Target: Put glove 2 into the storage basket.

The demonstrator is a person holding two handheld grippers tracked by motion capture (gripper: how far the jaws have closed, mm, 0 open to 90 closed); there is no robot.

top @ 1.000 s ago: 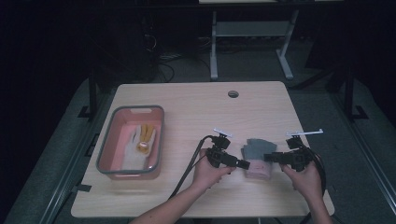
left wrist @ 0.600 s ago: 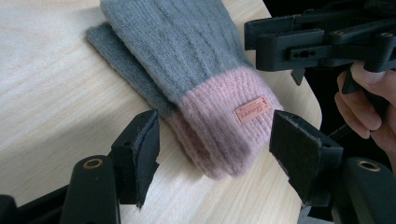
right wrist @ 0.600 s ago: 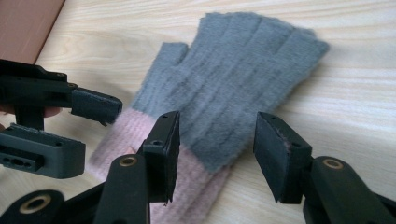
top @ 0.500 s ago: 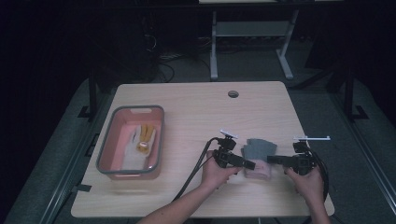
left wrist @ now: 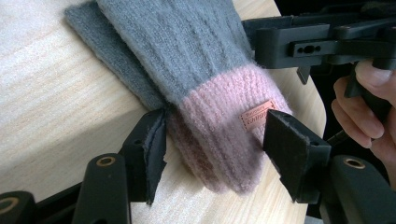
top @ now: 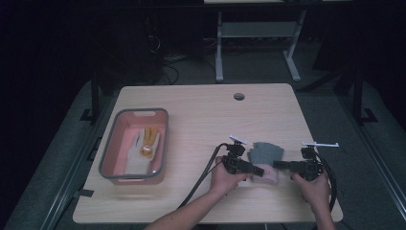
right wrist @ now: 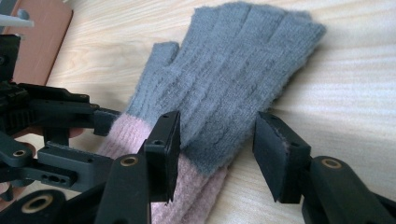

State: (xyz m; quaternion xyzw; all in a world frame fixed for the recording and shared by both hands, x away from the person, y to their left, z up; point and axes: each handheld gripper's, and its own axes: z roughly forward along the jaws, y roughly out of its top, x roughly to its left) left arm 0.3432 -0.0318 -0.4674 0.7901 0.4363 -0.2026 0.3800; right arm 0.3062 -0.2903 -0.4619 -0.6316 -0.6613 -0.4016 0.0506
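Jaws of my left gripper straddle the pink cuff of a grey glove; they have just been closing, with the cuff between them, one pad at the cuff's edge and the other just beside its small label, no firm grip yet. My right gripper stands part open across the glove's grey palm, near the cuff seam, gripping nothing. The glove lies flat on the bench, near its front right edge. Well apart at left sits a pink tray.
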